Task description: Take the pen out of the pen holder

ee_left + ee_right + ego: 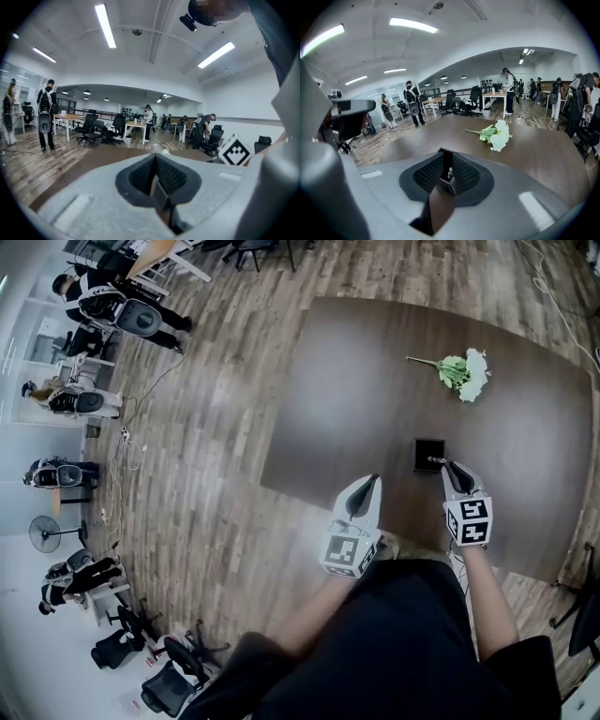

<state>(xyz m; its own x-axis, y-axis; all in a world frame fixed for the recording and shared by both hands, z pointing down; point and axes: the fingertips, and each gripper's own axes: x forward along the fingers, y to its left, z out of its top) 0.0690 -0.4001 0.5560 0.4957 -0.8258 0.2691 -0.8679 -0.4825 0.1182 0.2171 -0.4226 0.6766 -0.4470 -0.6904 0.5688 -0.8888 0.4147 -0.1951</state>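
Two claws out: the right claw is at the grab step, jaws a narrow gap apart and lined up on the slim silver-topped pen standing in the square black pen holder on the dark brown table. The left claw hangs pinched together and empty. Next up, I'd say: pinch the pen top and pull straight up.

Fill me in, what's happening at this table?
A person stands at a dark table with a handheld gripper in each hand. The right gripper is at the black pen holder, jaws apart around the pen that sticks up from it, not yet closed on it. The left gripper hangs beside, jaws seemingly together, empty. A bunch of white flowers lies farther off.
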